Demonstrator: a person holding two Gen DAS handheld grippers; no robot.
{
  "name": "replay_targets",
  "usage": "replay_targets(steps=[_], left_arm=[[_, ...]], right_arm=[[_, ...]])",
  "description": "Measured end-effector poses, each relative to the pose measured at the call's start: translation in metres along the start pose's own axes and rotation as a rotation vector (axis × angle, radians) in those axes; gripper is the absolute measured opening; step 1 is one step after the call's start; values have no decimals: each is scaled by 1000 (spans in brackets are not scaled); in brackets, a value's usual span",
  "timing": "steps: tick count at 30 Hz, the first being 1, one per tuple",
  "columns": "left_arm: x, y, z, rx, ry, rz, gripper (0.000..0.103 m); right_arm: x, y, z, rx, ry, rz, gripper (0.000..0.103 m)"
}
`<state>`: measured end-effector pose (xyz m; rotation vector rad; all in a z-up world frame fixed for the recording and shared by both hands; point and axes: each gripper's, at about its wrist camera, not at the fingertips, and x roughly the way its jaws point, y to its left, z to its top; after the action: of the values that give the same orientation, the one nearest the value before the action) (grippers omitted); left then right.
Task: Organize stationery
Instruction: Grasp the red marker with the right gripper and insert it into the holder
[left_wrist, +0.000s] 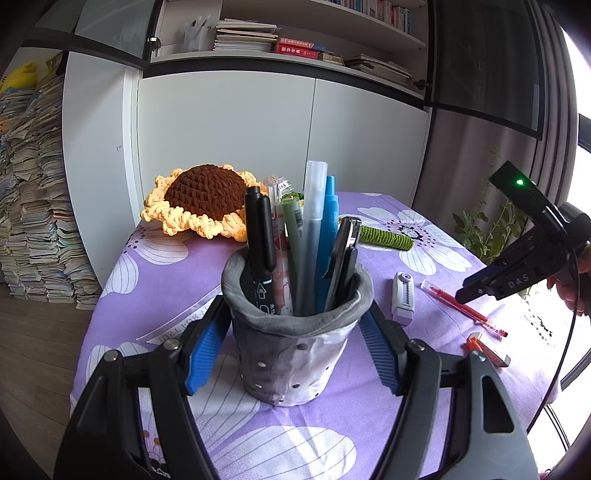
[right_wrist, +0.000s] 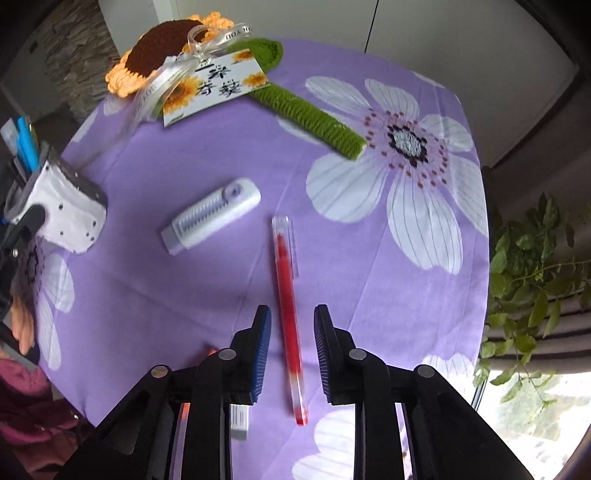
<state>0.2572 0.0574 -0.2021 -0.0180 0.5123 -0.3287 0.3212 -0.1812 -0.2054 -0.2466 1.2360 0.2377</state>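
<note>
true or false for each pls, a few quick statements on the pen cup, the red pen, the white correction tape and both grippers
1. The left gripper is clamped around the pen cup. True.
2. The red pen stands in the cup. False: it lies flat on the purple cloth.
3. The right gripper has the red pen pinched. False: the pen lies between its open fingers, pads clear of it.
4. The white correction tape lies on the cloth beside the red pen, not touching it. True.
5. The pen cup is empty. False: several pens stand in it.
</note>
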Motion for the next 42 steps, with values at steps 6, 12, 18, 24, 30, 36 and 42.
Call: replay_targets(steps=[6,12,18,24,30,36,42], left_arm=[[0,0,0,0,0,0,70],[0,0,0,1,0,1,70],[0,0,0,1,0,1,70],[0,0,0,1,0,1,70],[0,0,0,1,0,1,70],[0,0,0,1,1,1,70],[0,0,0,1,1,1,70]], right_arm=[[24,14,30,-38,16,-26,26],[34,9,42,-18,25,9,26],[37,-1,43,50,40,48,17],[1,-4,35,105,-79,79,16],[-68,20,19,55,-266,38,16],[-131,51,11,19,-469,100,16],[-177,81,13,-57,-622,247,16]])
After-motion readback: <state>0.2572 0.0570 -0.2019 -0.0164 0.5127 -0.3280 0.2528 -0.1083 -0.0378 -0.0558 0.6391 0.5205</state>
